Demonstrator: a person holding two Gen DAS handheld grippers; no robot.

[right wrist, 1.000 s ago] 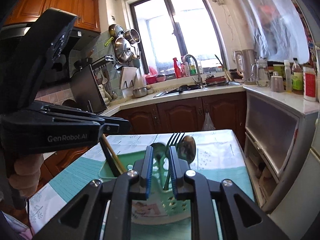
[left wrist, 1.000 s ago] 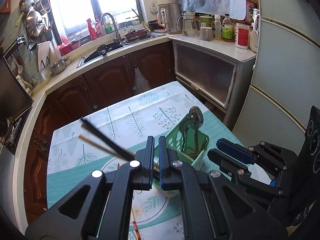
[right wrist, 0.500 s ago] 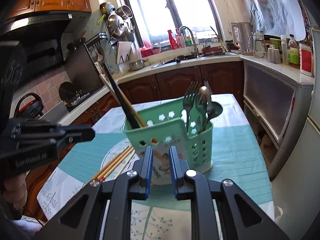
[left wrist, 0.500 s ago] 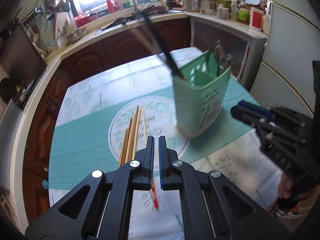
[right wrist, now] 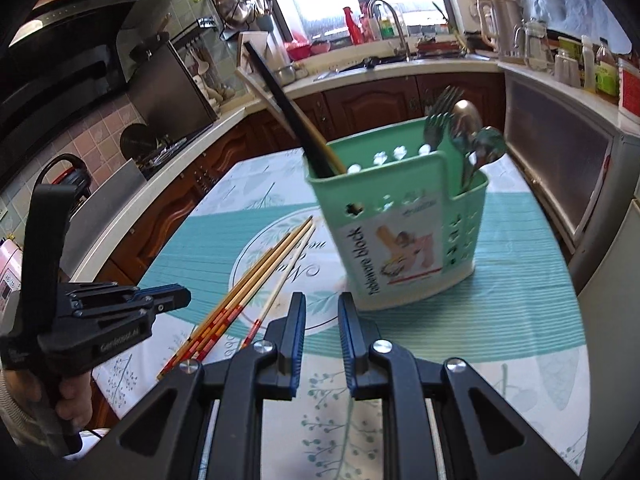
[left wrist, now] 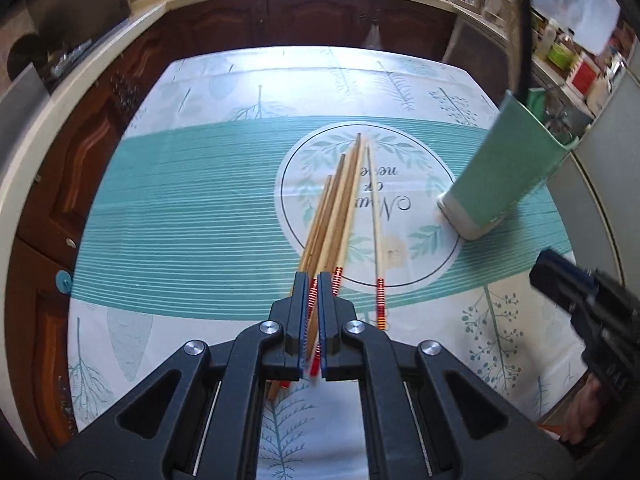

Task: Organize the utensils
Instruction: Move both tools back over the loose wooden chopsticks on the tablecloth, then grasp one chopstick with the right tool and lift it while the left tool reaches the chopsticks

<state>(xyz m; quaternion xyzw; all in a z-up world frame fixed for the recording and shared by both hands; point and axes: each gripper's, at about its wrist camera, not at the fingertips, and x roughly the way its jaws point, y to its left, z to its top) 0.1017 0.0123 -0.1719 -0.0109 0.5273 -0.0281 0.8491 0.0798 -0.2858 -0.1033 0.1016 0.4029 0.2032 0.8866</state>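
Left gripper [left wrist: 312, 280] over the red-banded ends of the wooden chopsticks [left wrist: 340, 204] lying loose on the bench [left wrist: 192, 200] beside the green caddy [right wrist: 400, 232], jaws pressed together with nothing pinched; right gripper [right wrist: 322, 304] just short of the caddy, jaws a little apart and empty. Thin, smooth, round sticks bunched tight on slick printed cloth, so probably easy to nip two at once or roll one away. Tall perforated plastic caddy with metal cutlery [right wrist: 460, 128] up top, likely tippy if bumped.
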